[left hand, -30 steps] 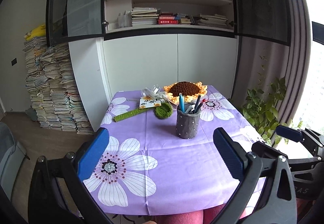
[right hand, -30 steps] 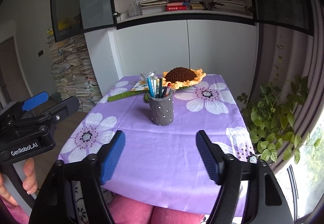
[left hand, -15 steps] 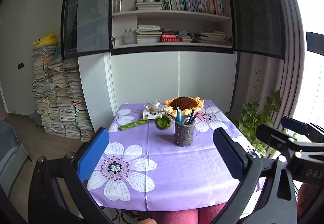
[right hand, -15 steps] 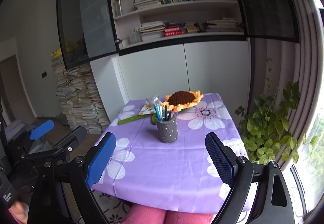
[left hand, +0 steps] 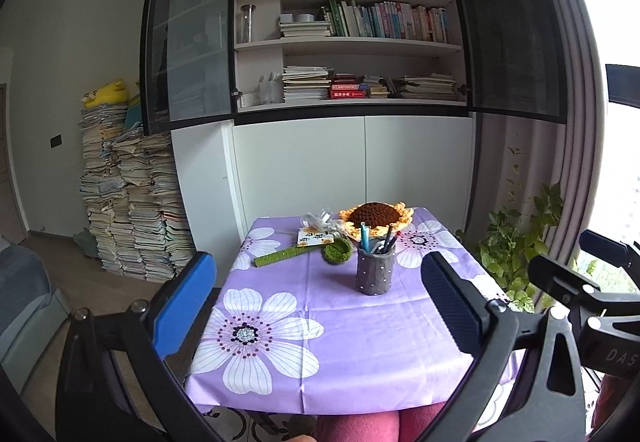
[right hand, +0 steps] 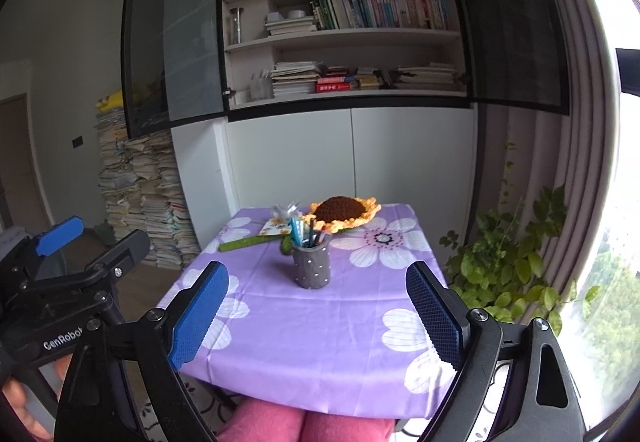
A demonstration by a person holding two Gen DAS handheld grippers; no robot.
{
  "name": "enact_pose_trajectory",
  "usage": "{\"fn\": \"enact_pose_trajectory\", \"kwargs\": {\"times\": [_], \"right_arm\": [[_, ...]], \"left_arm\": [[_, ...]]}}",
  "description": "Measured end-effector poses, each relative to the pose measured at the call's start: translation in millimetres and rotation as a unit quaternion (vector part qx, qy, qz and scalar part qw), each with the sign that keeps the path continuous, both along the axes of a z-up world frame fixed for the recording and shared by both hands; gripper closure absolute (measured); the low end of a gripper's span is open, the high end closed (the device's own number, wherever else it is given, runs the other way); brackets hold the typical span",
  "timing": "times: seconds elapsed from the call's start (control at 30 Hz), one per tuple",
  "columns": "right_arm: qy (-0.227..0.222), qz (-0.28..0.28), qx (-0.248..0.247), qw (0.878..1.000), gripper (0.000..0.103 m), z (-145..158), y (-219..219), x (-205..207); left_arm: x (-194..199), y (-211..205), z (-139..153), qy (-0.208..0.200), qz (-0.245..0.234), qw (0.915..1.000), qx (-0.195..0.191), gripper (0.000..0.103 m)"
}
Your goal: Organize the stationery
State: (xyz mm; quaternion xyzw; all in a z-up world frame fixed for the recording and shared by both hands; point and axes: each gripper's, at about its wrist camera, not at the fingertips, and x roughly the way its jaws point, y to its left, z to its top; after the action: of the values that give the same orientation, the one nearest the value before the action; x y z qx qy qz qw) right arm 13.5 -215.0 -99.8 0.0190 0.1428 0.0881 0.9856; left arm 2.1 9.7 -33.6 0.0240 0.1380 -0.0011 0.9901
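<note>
A grey dotted pen holder (left hand: 375,274) (right hand: 311,268) stands upright on the purple flowered tablecloth (left hand: 340,342), with several pens (left hand: 378,242) in it. Behind it lie a green crochet strip (left hand: 286,255), a small green crochet piece (left hand: 338,252), a printed card (left hand: 314,236) and a crochet sunflower mat (left hand: 376,216). My left gripper (left hand: 316,274) is open and empty, held back from the table's near edge. My right gripper (right hand: 316,278) is open wide, also empty and well short of the holder. Each gripper shows at the side of the other's view.
A bookcase (left hand: 352,42) with open dark doors stands behind the table. Tall stacks of papers (left hand: 128,210) fill the floor at the left, and a leafy plant (right hand: 508,262) grows by the window at the right. Pink-clad legs (right hand: 304,422) sit at the near table edge.
Both grippers have drawn back and up from the table, so the pen holder looks smaller and farther away. The right gripper's jaws have spread wider.
</note>
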Motion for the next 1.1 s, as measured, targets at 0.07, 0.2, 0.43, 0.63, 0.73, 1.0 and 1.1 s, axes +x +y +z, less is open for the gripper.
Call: {"fn": "enact_pose_trajectory", "kwargs": {"times": [0.07, 0.2, 0.43, 0.63, 0.73, 1.0, 1.1], "right_arm": [[0.002, -0.007, -0.005, 1.000, 0.012, -1, 0, 0], [0.005, -0.022, -0.002, 1.000, 0.012, -3, -3, 3], [0.006, -0.020, 0.019, 1.000, 0.012, 1, -7, 5], [-0.005, -0.013, 0.009, 1.000, 0.012, 6, -3, 1], [-0.005, -0.014, 0.006, 1.000, 0.012, 6, -3, 0], [-0.006, -0.012, 0.003, 1.000, 0.012, 6, -2, -1], [-0.007, -0.008, -0.001, 1.000, 0.012, 8, 4, -1]], "left_arm": [[0, 4, 0, 0.001, 0.003, 1.0000, -0.006, 0.001], [-4, 3, 3, -0.001, 0.002, 1.0000, -0.005, 0.001], [-11, -1, 8, -0.009, -0.008, 0.9999, -0.003, 0.001], [-14, -6, 11, -0.019, -0.015, 0.9997, 0.000, 0.001], [-13, -7, 11, -0.018, -0.015, 0.9997, -0.002, 0.001], [-14, -3, 11, -0.018, -0.010, 0.9998, -0.002, 0.001], [-15, -1, 12, -0.020, -0.006, 0.9998, -0.004, 0.001]]}}
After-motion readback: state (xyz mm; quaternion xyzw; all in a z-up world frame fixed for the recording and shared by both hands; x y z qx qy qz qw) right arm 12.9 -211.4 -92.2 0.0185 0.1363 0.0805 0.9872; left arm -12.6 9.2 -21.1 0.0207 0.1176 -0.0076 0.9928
